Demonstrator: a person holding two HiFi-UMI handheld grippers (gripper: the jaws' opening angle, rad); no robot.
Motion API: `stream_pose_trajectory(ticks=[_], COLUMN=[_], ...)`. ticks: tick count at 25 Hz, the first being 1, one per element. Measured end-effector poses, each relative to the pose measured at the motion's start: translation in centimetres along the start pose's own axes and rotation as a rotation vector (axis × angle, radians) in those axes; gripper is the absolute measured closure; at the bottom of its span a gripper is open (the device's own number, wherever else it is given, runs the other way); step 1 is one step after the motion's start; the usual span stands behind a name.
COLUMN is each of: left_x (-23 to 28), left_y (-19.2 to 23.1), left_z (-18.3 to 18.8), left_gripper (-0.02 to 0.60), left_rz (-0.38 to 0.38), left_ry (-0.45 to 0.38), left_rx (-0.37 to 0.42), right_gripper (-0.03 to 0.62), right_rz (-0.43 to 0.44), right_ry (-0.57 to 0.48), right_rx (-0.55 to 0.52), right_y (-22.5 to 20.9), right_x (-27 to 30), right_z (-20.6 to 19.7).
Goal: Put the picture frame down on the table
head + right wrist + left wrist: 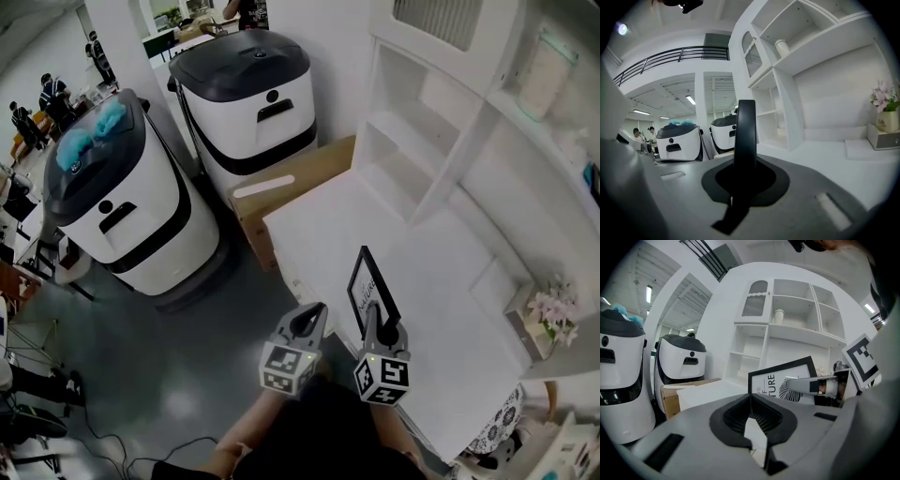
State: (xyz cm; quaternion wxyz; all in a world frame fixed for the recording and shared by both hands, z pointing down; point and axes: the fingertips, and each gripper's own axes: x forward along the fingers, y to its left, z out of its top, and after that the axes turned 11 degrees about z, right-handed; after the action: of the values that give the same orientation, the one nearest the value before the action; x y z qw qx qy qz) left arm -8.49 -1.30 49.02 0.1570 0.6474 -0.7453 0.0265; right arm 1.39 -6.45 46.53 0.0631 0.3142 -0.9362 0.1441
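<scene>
While right tongs [369, 314] clamp picture frame [368, 279] upright | left tongs [317, 312] alongside, closed

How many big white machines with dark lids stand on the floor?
2. One white machine with blue fluff on its dark lid stands left; the other machine behind it, by the cardboard box. Others may sit offscreen.

The picture frame [367, 286] is black around a white print with black lettering; the table [450, 281] is white.

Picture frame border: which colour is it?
Black; the picture frame shows best in the left gripper view.
</scene>
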Motion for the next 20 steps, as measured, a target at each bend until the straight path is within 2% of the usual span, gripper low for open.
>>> stream_pose_trajectory(ticks=[10, 20], left_x=[3.3, 4.5], left_y=[0.7, 0.5], left_z=[-0.8, -0.9], left_gripper=[0.561, 0.561], left_rz=[-0.013, -0.014], left_ry=[0.031, 0.031], left_rx=[0.002, 0.015], right_gripper=[0.58, 0.58], right_rz=[0.001, 0.025], right_ry=[0.009, -0.016], right_rx=[0.028, 0.066], right_y=[-1.2, -1.5], right_x=[2.8, 3.6], right_z=[-0.2, -0.2])
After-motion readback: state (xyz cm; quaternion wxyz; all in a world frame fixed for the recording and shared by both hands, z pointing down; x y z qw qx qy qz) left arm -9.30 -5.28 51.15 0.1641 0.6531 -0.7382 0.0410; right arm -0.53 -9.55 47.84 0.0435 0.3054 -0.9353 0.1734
